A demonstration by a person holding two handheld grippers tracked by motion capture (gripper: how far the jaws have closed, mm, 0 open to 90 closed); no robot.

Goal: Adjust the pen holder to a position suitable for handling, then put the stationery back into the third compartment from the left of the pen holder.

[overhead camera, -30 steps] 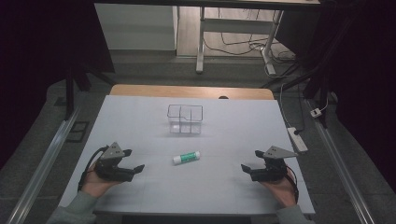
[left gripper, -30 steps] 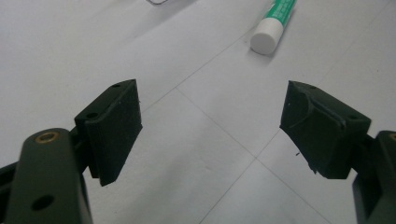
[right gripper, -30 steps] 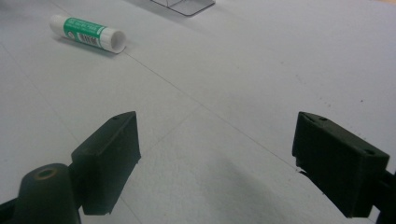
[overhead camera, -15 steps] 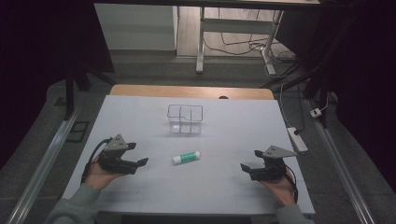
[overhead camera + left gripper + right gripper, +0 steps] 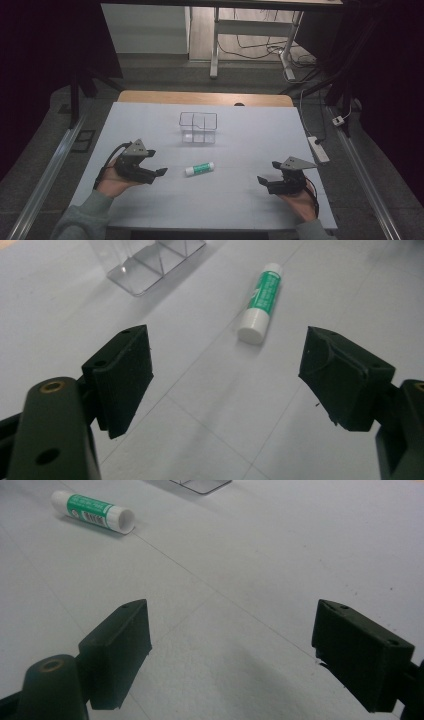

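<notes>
Lying on its side near the middle of the white table (image 5: 250,200), the green-and-white glue stick (image 5: 199,168) is the thing to watch, with its long axis running left to right and slightly tilted. Just left of it sits the left gripper (image 5: 161,172), jaws spread wide and holding nothing, pointed toward the stick but not touching it. From the left gripper view, the glue stick (image 5: 261,304) lies ahead of and between the two black jaws, its white cap end turned toward the camera, clear table showing between it and the jaw tips. Over on the right, the right gripper (image 5: 261,180) rests low near the near-right part of the table, well apart from the stick, jaws also spread wide and empty. Its own view puts the glue stick (image 5: 93,511) far off at the upper left, barcode side showing. Beyond the stick, farther from the person, stands a clear plastic organizer (image 5: 198,127) with dividers inside, upright on the table, apart from both grippers. A grey sleeve (image 5: 82,220) comes in at the near left.
</notes>
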